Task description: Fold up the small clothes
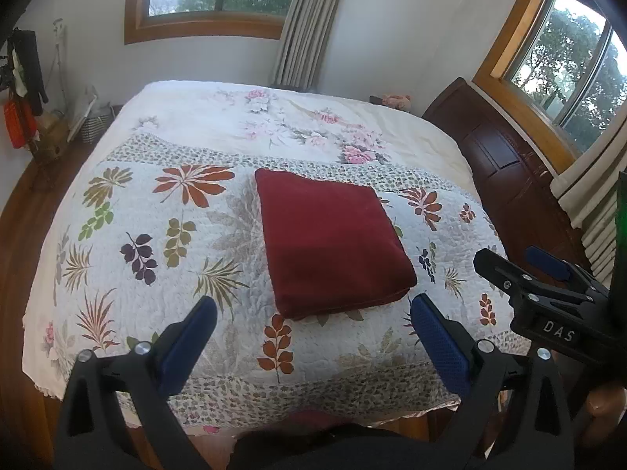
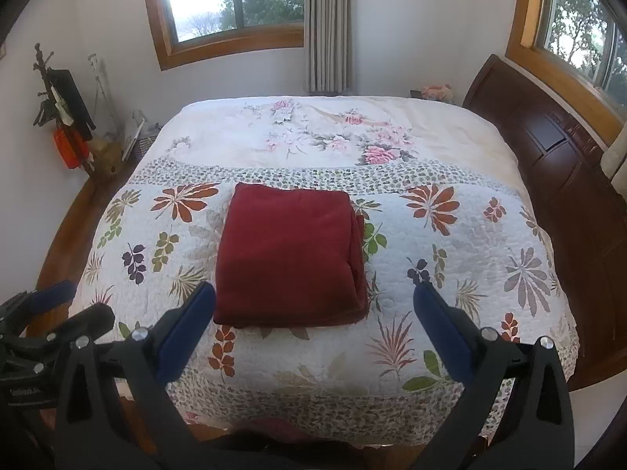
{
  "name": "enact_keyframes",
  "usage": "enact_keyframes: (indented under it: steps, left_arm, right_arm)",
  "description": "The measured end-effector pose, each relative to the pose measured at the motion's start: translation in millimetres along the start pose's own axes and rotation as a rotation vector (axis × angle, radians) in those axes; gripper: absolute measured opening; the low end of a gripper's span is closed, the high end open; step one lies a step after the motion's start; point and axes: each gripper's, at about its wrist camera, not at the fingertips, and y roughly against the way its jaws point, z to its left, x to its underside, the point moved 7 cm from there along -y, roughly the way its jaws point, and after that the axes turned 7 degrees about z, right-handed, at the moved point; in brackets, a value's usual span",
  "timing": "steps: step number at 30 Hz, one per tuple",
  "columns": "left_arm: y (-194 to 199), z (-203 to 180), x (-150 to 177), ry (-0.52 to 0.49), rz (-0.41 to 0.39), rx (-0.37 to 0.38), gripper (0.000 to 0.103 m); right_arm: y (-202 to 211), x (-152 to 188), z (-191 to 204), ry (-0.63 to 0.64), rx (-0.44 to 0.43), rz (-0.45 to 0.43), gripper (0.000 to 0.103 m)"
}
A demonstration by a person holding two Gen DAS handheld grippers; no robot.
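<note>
Now, line by line:

Garment: a dark red cloth (image 1: 333,243) lies folded into a thick, roughly square packet on the bed, flat and with nothing touching it; in the right wrist view its layered edges show along the right side (image 2: 290,258).

Bed cover: a white quilt (image 1: 156,274) printed with leaves in rust, purple and olive lies under the cloth, bordered by a band of small speckled print; beyond it lies a pale sheet with pink flowers (image 1: 313,129).

Left gripper: the left gripper (image 1: 313,317) hovers near the cloth's closest edge, its blue-padded fingers (image 1: 439,337) spread wide apart and holding nothing.

Right gripper: the right gripper (image 2: 313,313) hangs over the same near edge, fingers (image 2: 443,333) likewise wide apart and empty; it also appears at the right of the left wrist view (image 1: 521,266).

Room: a dark wooden headboard (image 2: 556,164) stands to the right, two wood-framed windows (image 2: 235,4) and a grey curtain (image 2: 329,27) behind.
</note>
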Motion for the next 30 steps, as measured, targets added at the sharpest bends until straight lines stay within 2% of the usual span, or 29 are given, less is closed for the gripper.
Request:
enact_keyframes:
  steps: [17,30]
  left_arm:
    - [-2.7,1.0,0.1,0.0,0.008,-0.012,0.099]
    - [0.6,3.4,-0.8,0.006,0.005,-0.054,0.099]
  right_arm:
    - [-3.3,-2.5,2.3,0.015,-0.003,0.01,0.1]
    - [-1.9,-2.7,1.0,0.028,-0.002,0.0,0.1]
